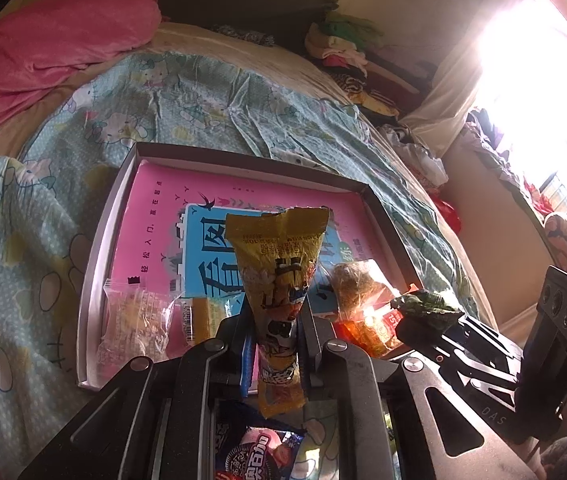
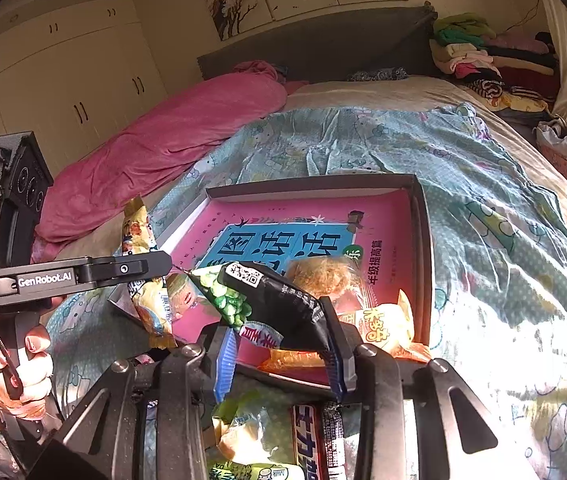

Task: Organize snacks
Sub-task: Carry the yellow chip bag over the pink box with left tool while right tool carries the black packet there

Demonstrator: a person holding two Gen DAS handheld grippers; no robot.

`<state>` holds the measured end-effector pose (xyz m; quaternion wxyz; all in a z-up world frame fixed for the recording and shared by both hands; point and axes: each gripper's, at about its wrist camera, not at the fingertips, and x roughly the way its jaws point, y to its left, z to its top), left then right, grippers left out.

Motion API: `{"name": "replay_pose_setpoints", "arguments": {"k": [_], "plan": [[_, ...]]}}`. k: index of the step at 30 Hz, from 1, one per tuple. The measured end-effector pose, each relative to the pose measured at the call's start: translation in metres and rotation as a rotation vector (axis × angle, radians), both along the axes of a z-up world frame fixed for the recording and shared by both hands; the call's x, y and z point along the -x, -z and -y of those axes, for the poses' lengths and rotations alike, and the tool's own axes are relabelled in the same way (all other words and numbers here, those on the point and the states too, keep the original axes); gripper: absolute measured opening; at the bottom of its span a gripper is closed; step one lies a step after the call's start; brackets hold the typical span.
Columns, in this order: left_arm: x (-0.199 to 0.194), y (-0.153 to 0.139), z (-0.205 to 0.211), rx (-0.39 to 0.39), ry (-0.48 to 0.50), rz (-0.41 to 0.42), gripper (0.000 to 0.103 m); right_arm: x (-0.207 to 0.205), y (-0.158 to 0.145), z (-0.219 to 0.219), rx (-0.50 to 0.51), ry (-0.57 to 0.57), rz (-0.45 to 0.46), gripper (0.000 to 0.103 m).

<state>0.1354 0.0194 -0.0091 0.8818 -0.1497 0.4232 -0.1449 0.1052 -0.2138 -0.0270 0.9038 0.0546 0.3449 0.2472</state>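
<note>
Your left gripper (image 2: 163, 264) carries "GenRobot.AI" in white along its arm. Your right gripper (image 1: 427, 312) shows "DAS" stamped on its dark frame. The pink book (image 2: 383, 216) in the box reads "年级提高篇" down its right side. The green-pea packet (image 2: 267, 300) bears a QR code. The dark cookie pack (image 1: 259, 456) reads "奥百加"; other print is too warped to read.

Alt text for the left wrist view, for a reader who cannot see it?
The left gripper is shut on a yellow snack packet above a shallow box on a bed. The right gripper holds a green packet beside it.
</note>
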Motion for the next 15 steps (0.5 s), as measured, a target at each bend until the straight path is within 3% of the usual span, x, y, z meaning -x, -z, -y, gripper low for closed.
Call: {"name": "replay_pose_setpoints", "arguments": {"k": [15], "plan": [[-0.024,0.007,0.015,-0.034,0.001,-0.003,0.017,-0.007,0.008,-0.012,0.026,-0.03,-0.016,0.037]]}}
